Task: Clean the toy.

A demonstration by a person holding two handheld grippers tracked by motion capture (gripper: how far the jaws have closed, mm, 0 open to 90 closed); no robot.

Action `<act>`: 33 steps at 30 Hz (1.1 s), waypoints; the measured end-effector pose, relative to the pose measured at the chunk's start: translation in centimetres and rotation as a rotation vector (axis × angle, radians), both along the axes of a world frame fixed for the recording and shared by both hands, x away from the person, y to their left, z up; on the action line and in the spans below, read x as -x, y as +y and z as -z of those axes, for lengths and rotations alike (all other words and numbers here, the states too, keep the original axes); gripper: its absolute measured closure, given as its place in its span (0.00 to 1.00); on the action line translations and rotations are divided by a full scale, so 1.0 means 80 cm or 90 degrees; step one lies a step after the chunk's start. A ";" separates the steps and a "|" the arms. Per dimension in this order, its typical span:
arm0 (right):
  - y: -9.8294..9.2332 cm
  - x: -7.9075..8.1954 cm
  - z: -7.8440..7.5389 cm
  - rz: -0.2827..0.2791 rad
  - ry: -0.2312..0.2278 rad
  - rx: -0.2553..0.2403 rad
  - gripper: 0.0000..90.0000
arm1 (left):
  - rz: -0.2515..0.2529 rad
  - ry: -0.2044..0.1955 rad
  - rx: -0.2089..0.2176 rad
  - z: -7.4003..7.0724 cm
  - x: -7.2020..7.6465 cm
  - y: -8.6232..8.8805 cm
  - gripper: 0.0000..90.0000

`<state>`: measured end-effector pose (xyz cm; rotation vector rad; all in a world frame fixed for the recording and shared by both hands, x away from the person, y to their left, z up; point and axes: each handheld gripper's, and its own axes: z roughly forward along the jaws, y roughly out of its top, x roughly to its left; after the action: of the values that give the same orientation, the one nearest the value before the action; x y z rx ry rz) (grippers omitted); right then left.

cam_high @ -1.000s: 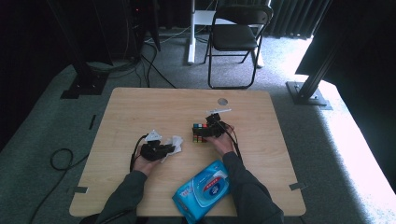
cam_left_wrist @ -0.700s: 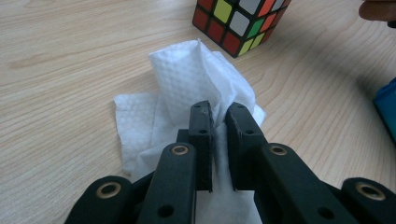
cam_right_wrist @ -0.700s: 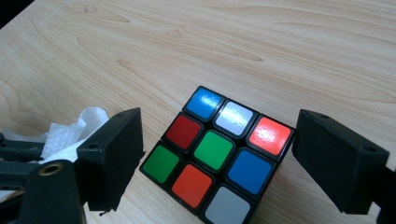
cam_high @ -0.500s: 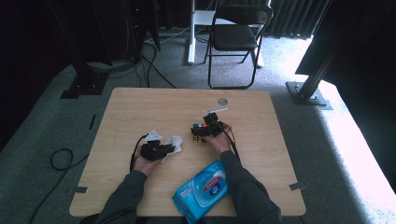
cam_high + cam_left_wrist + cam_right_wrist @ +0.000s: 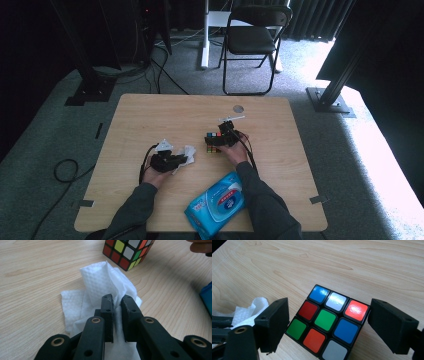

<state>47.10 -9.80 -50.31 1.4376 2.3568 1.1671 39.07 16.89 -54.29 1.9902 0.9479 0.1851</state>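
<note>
from above, my left gripper (image 5: 172, 161) sits at the near left of the wooden table (image 5: 150, 115) with a white wipe (image 5: 186, 154) bunched at its tip. my right gripper (image 5: 223, 136) is near the table's middle, at a puzzle cube (image 5: 213, 142). a blue wipes packet (image 5: 216, 205) lies at the near edge between my forearms.

in the left gripper view, my jaws are nearly together, clamped on a raised fold of the white wipe (image 5: 105, 285); the rest of it lies crumpled on the wood. the puzzle cube (image 5: 127, 251) stands just beyond the wipe, apart from it.

in the right gripper view, my jaws stand wide apart on either side of the puzzle cube (image 5: 327, 322). the cube rests on the table, and i can't tell whether the pads touch its sides. part of the white wipe (image 5: 249, 310) shows at the left.
</note>
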 end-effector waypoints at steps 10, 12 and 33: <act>0.002 -0.002 0.003 0.006 0.011 0.005 0.20 | 0.000 -0.001 -0.001 0.000 0.000 0.000 0.90; 0.003 -0.003 0.003 0.009 0.017 0.007 0.20 | -0.001 -0.001 -0.001 0.000 0.000 0.000 0.90; 0.008 0.000 0.001 0.008 -0.014 0.077 0.36 | -0.001 -0.001 0.000 0.000 0.000 0.000 0.90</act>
<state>47.06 -9.17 -50.37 1.3912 2.3553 1.0136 39.05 16.90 -54.27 1.9888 0.9475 0.1873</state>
